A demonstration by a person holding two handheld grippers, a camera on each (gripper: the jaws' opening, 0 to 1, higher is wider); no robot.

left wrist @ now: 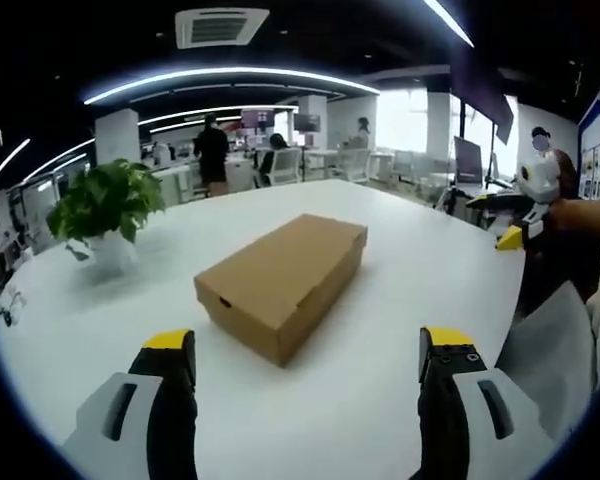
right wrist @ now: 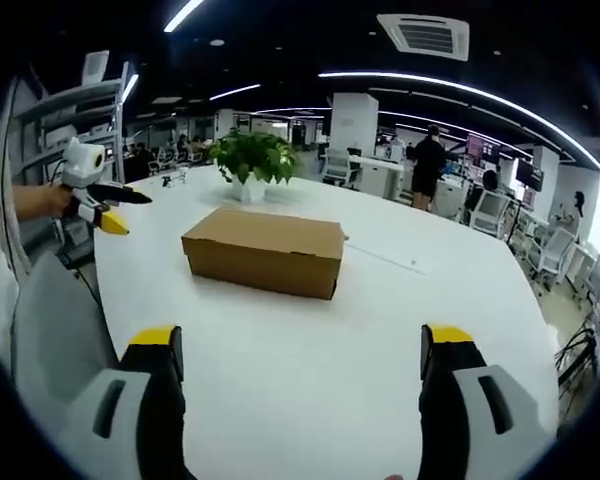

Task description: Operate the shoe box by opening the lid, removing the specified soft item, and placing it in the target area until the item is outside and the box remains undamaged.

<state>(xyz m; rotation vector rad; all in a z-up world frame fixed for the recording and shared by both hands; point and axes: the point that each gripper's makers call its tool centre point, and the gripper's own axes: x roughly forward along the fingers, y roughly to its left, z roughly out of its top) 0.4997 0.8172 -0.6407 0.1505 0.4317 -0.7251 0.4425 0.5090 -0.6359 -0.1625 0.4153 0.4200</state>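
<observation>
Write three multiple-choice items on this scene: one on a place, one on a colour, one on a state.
1. Where does the potted plant stand?
A. on the white table
B. on the shoe box
C. on the floor

2. What colour is the shoe box?
A. white
B. brown
C. black

3. How is the box lid?
A. off
B. half raised
C. shut

Answers: 1 A, its pot rests on the tabletop beyond the box; 2 B, plain brown cardboard; 3 C, the lid lies flat and flush, and the left gripper and right gripper hang open short of it.
</observation>
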